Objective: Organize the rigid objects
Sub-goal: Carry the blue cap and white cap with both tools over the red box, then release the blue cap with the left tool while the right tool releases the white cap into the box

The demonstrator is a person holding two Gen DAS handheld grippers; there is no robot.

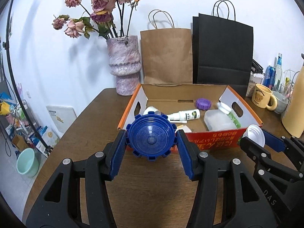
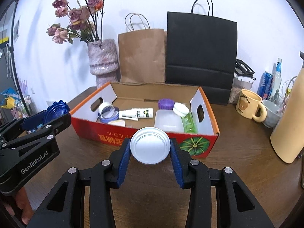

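Above the wooden table [image 2: 237,142], just before the red cardboard box [image 2: 152,138], the left gripper [image 1: 151,142] clamps a notched blue cap [image 1: 151,135] while the right gripper [image 2: 150,148] pinches a white lid [image 2: 150,145].

Both views are bright and evenly lit, sharp at centre. Fisheye bending curves the edges into dark corners. Soft shadows of the dried roses [image 1: 95,9] fall on the white wall [image 1: 47,57].

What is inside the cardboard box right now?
In the cardboard box: a purple cap, spray bottle, clear container, green white-capped bottle, tape rolls. The near wall hides the floor's front strip.
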